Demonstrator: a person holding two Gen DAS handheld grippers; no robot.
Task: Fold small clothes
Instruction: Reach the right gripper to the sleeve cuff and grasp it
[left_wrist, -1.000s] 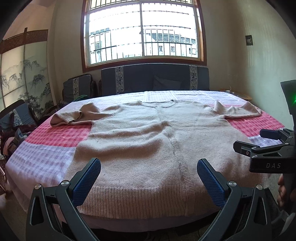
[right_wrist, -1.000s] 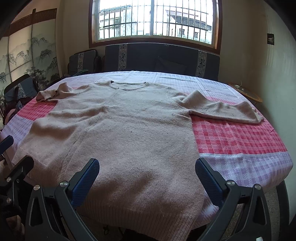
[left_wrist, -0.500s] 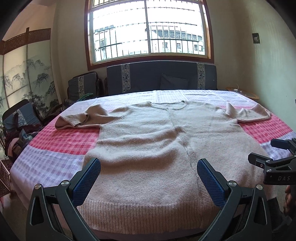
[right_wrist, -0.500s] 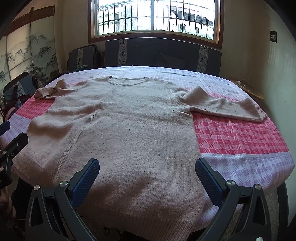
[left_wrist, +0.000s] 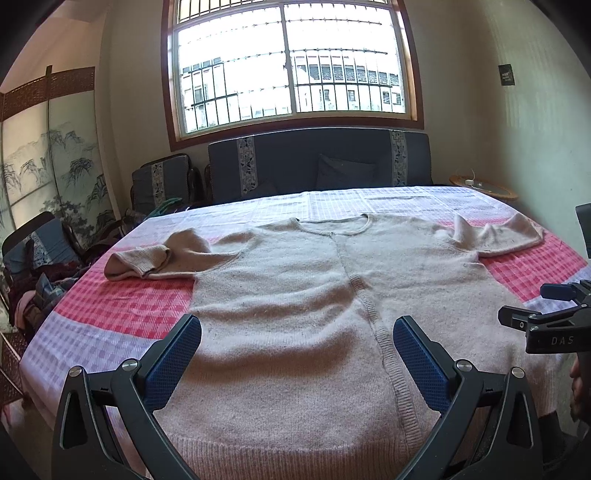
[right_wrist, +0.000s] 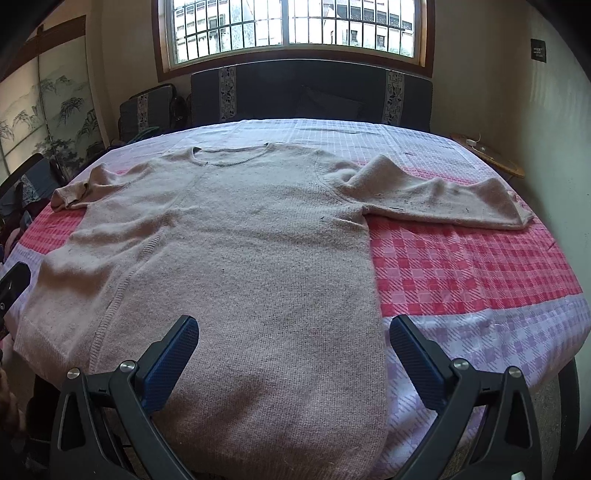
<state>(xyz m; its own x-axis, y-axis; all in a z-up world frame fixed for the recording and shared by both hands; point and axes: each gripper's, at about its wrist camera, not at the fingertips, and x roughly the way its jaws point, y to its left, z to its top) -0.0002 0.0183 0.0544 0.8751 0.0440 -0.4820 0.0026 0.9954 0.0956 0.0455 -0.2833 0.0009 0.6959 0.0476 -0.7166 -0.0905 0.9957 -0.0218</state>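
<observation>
A beige knit sweater (left_wrist: 295, 295) (right_wrist: 236, 251) lies flat, front up, on a checked bedspread, neck toward the window and hem toward me. Its left sleeve (left_wrist: 147, 258) is bunched short; the right sleeve (right_wrist: 443, 203) stretches out sideways. My left gripper (left_wrist: 297, 339) hovers open over the lower middle of the sweater, nothing between its blue pads. My right gripper (right_wrist: 293, 339) hangs open above the hem's right part. The right gripper's black body (left_wrist: 546, 325) also shows at the right edge of the left wrist view.
The bedspread (right_wrist: 461, 266) is red and lilac checked, with bare cloth right of the sweater. A dark sofa (left_wrist: 317, 162) stands under the window, a folding screen (left_wrist: 48, 166) and cluttered chairs at left, a small round table (right_wrist: 491, 155) at far right.
Both grippers have moved forward and a little higher over the sweater, so the hem sits closer beneath them. The right gripper has drifted toward the right edge of the left view. Both jaws stayed open.
</observation>
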